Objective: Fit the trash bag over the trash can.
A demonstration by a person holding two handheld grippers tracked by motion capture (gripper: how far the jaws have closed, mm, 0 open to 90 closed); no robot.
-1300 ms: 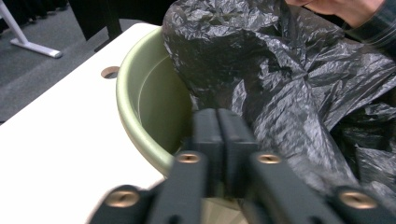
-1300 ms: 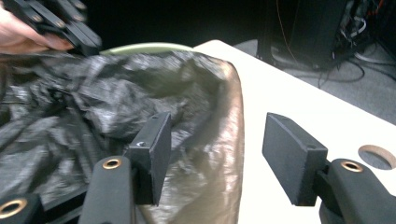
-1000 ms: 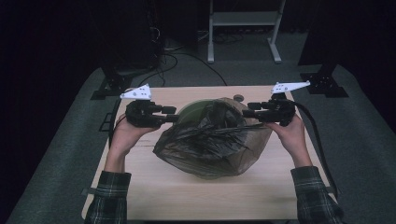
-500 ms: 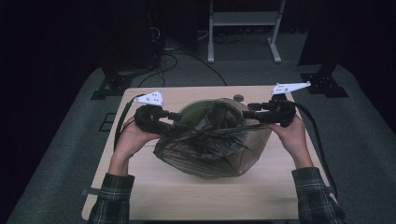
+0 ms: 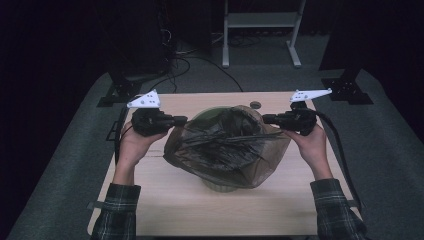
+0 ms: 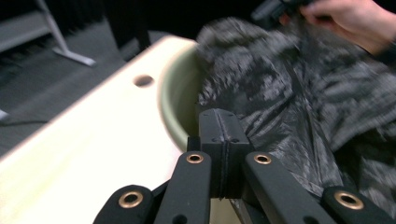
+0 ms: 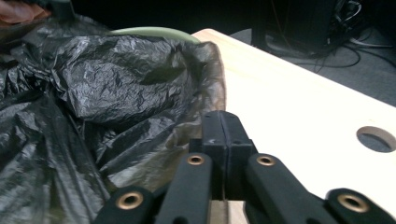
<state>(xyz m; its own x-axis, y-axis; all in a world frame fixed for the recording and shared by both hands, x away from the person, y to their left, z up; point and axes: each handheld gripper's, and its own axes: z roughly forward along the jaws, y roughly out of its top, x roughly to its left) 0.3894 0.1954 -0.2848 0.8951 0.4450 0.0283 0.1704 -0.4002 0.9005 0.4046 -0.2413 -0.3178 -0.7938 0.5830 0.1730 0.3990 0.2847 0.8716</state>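
Jaws of both the left gripper [image 5: 181, 120] and right gripper [image 5: 267, 119] are pinching shut on the black bag [image 5: 227, 147] draped over the green bin [image 5: 218, 185] at mid-frame on the counter [image 5: 165, 210], having just closed; I'd advise pulling outward evenly.

A pale wooden table [image 5: 165, 210] carries a green bin [image 5: 220, 186] draped with a dark plastic bag [image 5: 225, 147].

Dim room, blurred left gripper view

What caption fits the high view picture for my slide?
Two hands stretch a dark plastic bag over a green bin on the wooden table.
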